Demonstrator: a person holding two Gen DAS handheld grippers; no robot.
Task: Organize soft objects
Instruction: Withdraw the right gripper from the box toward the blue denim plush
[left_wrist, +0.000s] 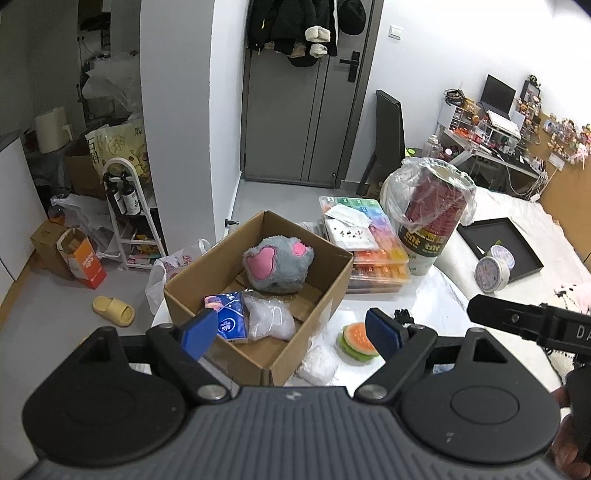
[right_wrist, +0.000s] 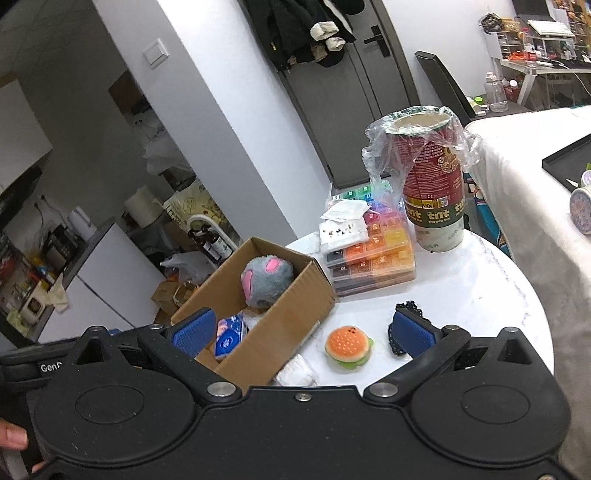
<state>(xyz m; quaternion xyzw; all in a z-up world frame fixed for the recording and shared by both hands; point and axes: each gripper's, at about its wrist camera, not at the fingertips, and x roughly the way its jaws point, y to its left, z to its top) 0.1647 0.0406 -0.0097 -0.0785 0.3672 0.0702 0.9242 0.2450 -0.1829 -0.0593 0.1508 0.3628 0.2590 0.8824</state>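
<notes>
On the white worktop (right_wrist: 461, 280): cardboard box (left_wrist: 317, 295) holding grey plush (left_wrist: 277, 264), tissue pack (left_wrist: 231, 319); burger toy (right_wrist: 348, 346) beside it, possibly foam. Left gripper (left_wrist: 291, 334) and right gripper (right_wrist: 303, 332) fingers wide apart, empty.

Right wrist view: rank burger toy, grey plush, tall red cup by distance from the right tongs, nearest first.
From the right tongs, both sets of tongs open and empty:
1. Burger toy, on the white table just ahead, between the fingers.
2. Grey plush, in the cardboard box, ahead to the left.
3. Tall red cup, plastic-wrapped, at the table's far edge, right.
</notes>
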